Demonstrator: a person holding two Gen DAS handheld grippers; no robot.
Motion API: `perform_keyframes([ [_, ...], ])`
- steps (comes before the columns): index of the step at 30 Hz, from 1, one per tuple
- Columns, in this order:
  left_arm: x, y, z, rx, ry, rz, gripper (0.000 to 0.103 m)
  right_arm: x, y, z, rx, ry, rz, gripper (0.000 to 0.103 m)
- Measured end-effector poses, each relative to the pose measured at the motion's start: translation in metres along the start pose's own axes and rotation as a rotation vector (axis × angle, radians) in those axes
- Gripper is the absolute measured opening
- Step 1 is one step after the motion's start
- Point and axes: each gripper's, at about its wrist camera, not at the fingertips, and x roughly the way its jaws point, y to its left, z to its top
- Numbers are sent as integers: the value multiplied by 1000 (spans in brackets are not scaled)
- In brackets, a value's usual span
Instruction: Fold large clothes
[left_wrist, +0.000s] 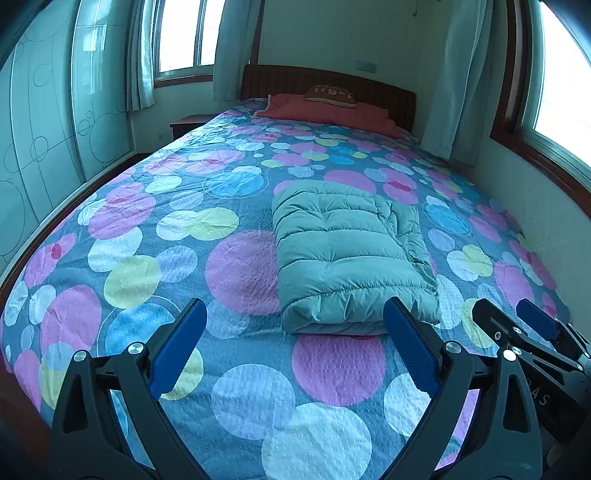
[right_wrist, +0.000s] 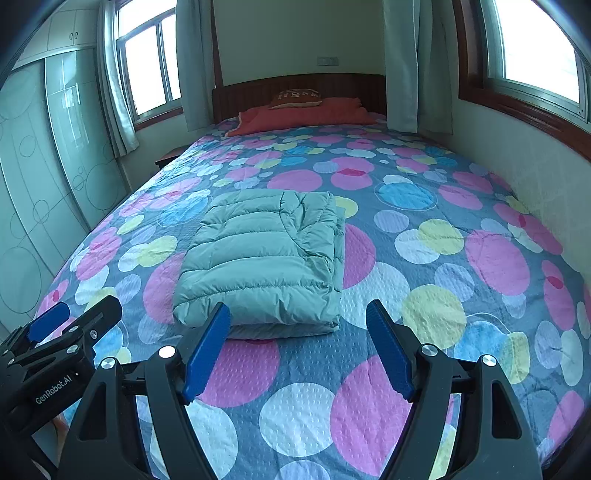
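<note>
Spotted bedspread (right_wrist: 461, 258), folded jacket (right_wrist: 266, 258) lengthwise toward headboard (right_wrist: 295, 88)

Both wrist cameras sit low at the foot of the bed (left_wrist: 236, 280), angled down along their blue fingers toward the headboard (right_wrist: 295, 92). The left view stands left of the folded jacket (left_wrist: 347, 254), the right view right; each catches the other hand-held gripper.

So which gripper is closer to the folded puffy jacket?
Right, but only just. The right gripper is open at the folded puffy jacket's near edge. The left gripper, open too, sits beside it, further left, mostly over the bedspread.
</note>
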Motion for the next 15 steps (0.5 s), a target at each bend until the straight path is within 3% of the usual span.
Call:
perform_keyframes([
  [15, 0, 0, 0, -1, -3, 5, 96, 0, 2, -1, -4, 3, 4, 75],
])
